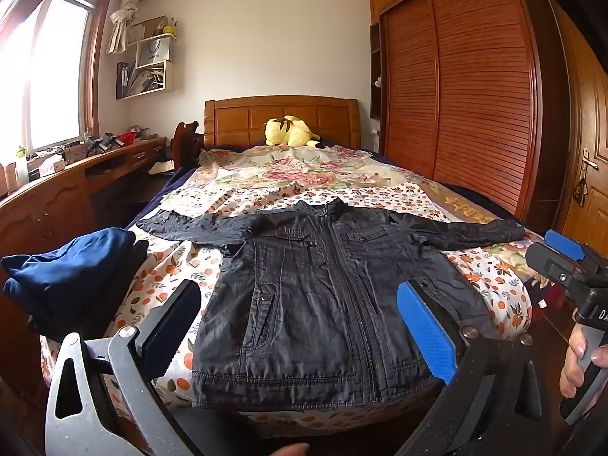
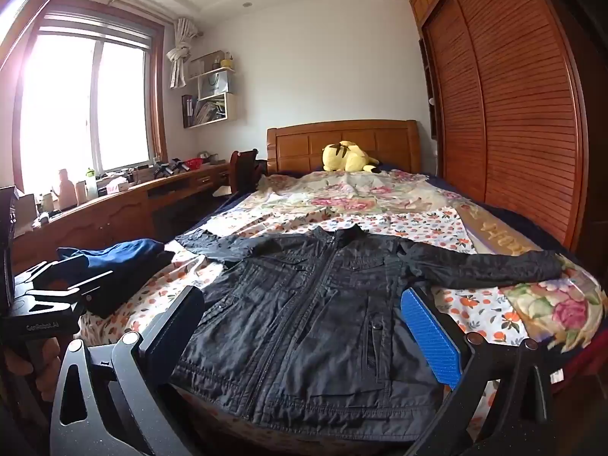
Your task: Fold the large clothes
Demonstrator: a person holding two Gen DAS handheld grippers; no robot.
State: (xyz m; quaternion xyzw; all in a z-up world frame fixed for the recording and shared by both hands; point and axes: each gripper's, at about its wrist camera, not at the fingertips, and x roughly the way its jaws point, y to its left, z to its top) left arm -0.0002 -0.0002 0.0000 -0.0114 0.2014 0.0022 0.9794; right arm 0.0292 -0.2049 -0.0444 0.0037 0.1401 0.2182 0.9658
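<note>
A black zip jacket (image 1: 315, 296) lies flat, front up, at the foot of the bed, both sleeves spread out sideways; it also shows in the right wrist view (image 2: 315, 323). My left gripper (image 1: 300, 330) is open and empty, held above the jacket's hem. My right gripper (image 2: 304, 334) is open and empty, also above the hem; it shows at the right edge of the left wrist view (image 1: 566, 262). The left gripper shows at the left of the right wrist view (image 2: 57, 288).
A folded pile of dark blue clothes (image 1: 72, 273) sits on the bed's left corner. The bed has a floral sheet (image 1: 288, 174) and a yellow plush toy (image 1: 290, 131) at the headboard. A wooden desk (image 1: 76, 182) runs along the left, a wardrobe (image 1: 463, 87) along the right.
</note>
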